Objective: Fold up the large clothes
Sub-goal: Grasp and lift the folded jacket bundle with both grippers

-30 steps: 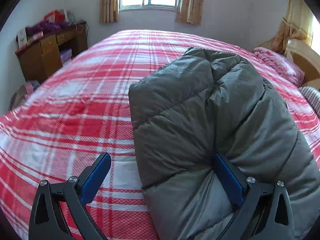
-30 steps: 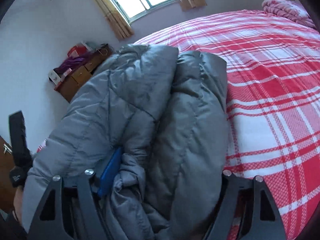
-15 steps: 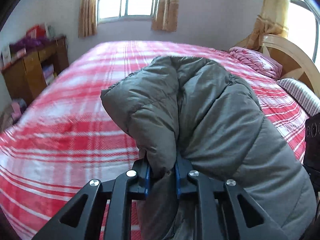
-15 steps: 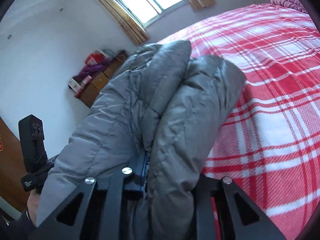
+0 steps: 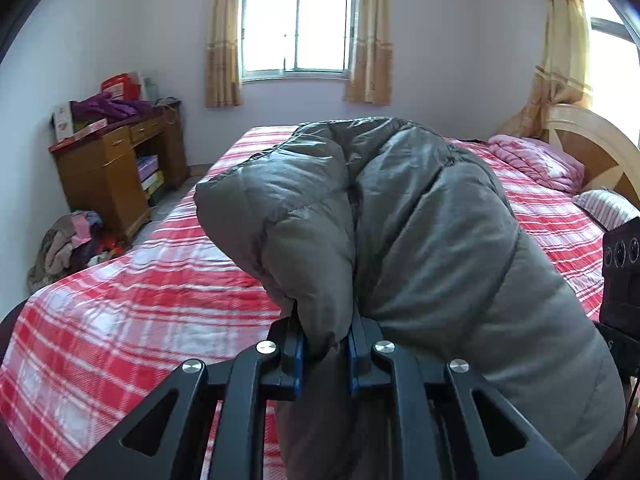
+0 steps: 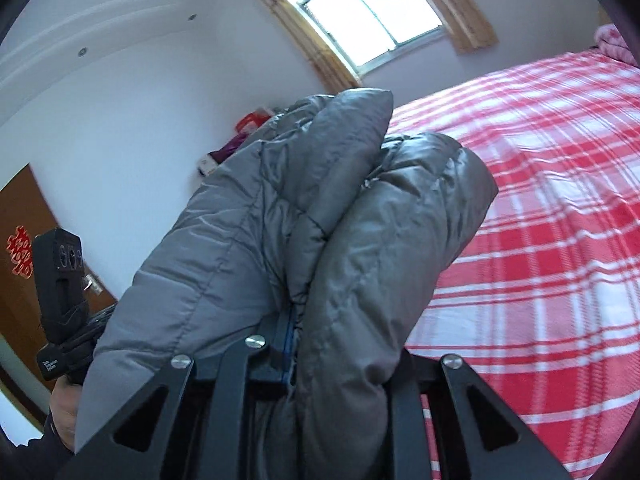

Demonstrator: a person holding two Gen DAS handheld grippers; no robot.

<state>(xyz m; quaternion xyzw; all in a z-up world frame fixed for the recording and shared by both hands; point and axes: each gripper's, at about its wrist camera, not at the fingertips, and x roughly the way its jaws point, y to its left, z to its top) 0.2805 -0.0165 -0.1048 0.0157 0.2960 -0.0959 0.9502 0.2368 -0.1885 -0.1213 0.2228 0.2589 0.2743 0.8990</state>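
Observation:
A grey puffer jacket [image 5: 420,220], folded into a thick bundle, hangs lifted above the red plaid bed [image 5: 140,312]. My left gripper [image 5: 324,328] is shut on a fold at the bundle's left edge, with the blue pads pinching the fabric. In the right wrist view the same jacket [image 6: 320,220] fills the middle. My right gripper [image 6: 316,340] is shut on its other edge. One blue pad shows there and the other finger is hidden by the padding. The left gripper's body [image 6: 60,280] shows at the left, held by a hand [image 6: 64,404].
The bed [image 6: 560,200] stretches ahead and to the right. Pink bedding [image 5: 536,160], a striped pillow [image 5: 604,208] and a wooden headboard [image 5: 592,148] lie at its far right. A wooden desk [image 5: 108,168] and a clothes pile on the floor [image 5: 68,244] stand at the left.
Both grippers went from open around the jacket's edges to shut on them. They then rose, lifting the jacket off the bed.

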